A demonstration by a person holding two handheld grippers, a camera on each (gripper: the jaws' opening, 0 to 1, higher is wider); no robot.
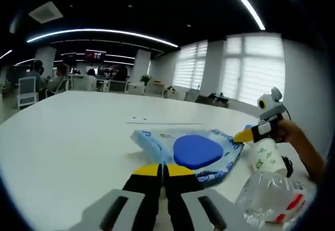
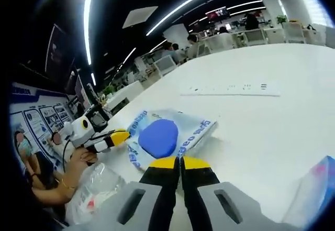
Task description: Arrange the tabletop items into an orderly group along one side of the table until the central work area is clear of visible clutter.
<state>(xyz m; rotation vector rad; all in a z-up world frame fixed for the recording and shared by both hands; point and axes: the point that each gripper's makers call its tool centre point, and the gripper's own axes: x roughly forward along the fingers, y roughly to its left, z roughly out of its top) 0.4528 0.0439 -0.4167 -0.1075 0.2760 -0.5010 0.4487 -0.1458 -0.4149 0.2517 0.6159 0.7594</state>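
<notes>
A flat packet [image 1: 209,150] of clear film printed with blue lettering is seen lying on the white table [image 1: 68,136], with a rounded blue pad [image 1: 198,151] resting on top of it. In the right gripper view the same packet [image 2: 172,134] and pad [image 2: 158,136] are seen from the other side. Beside the packet, a white paper cup [image 1: 265,156] with green print is shown, and nearer the camera a crumpled clear bag [image 1: 275,194] with red and white contents lies on the table edge. In the right gripper view that bag [image 2: 97,189] is seen at lower left, and a pale blue packet corner [image 2: 316,189] is caught at lower right.

The left gripper [image 1: 162,169] is held low over the table, its yellow-tipped black jaws pressed together with nothing between them. The pad and packet lie just ahead of the tips, slightly to their right; contact cannot be judged.

The right gripper [image 2: 180,163] is likewise held low, its jaws closed against each other and empty, with the packet's near edge just ahead of the tips and the pad a little to the left.

In the left gripper view the right gripper [image 1: 250,134] is seen at the far right, gripped by a hand [image 1: 293,136], its tips at the packet's far corner above the cup. In the right gripper view the left gripper [image 2: 116,136] is seen at left, held by a hand [image 2: 78,163], its tips close to the packet's edge.
</notes>
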